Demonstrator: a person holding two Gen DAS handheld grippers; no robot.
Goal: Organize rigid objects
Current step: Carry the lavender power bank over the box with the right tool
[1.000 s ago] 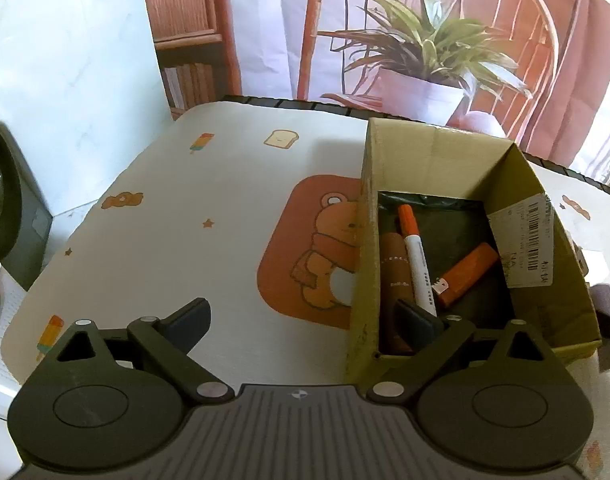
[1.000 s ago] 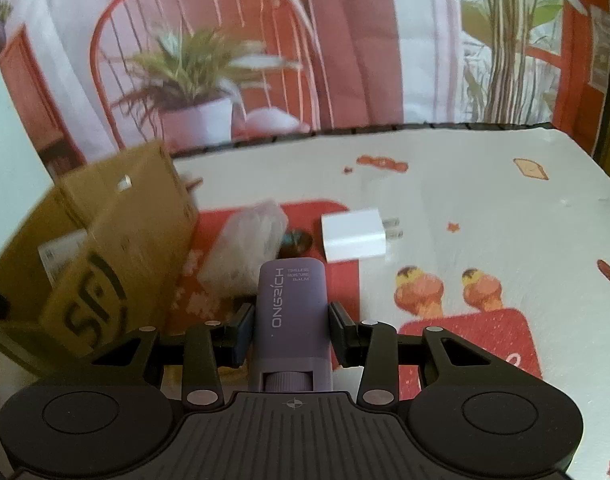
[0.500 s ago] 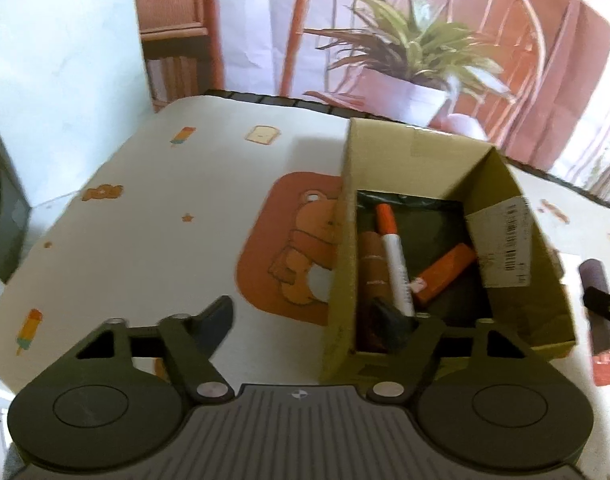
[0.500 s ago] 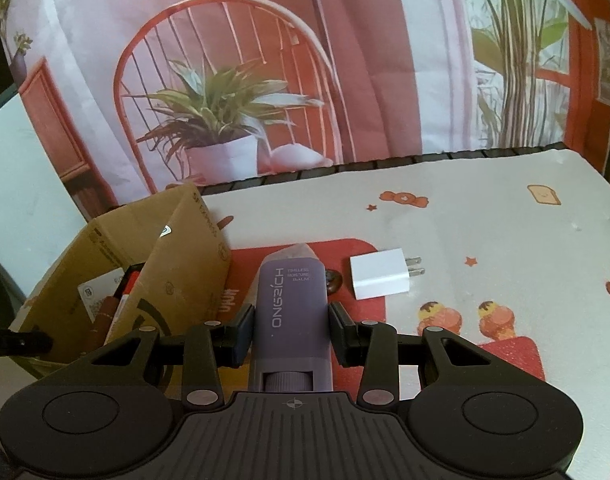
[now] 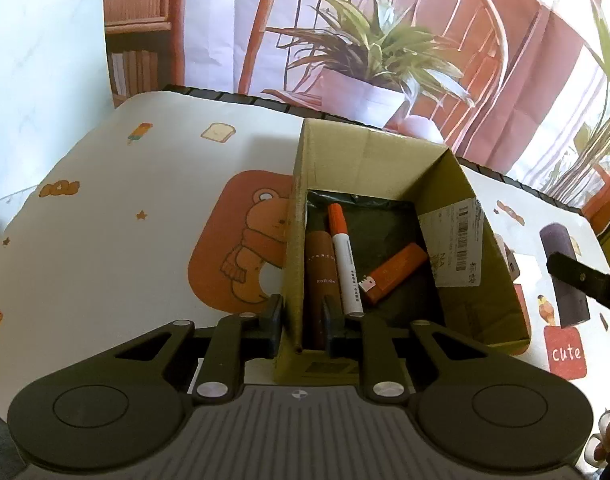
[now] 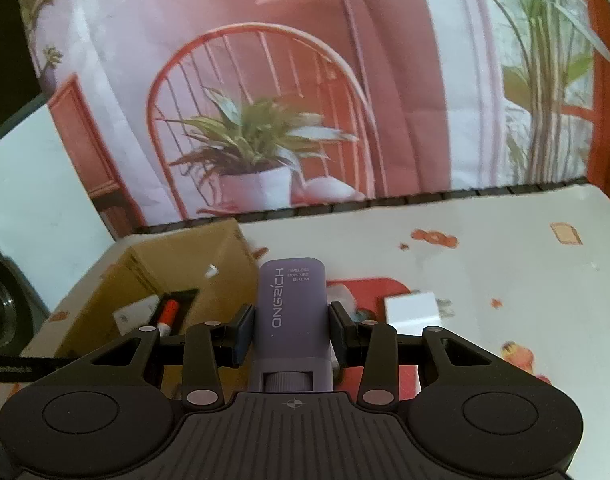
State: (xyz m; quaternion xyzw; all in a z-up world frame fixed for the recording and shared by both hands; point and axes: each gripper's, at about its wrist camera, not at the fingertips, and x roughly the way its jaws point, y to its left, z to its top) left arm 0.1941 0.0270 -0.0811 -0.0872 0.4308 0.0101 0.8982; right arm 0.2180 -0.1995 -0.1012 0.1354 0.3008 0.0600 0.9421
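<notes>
Nearest the lens, the left gripper (image 5: 301, 326) is closing its jaws on the near wall of the cardboard box (image 5: 441, 184), steadying it. Right gripper (image 6: 291, 332) grips the purple balm stick (image 6: 291, 312) beside the box. Next: carry it over the rim, release among the 3 items inside.

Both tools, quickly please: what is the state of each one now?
Left tool: closing on the cardboard box's side wall, which stands between its jaws.
Right tool: closed, holding the purple balm stick.
</notes>
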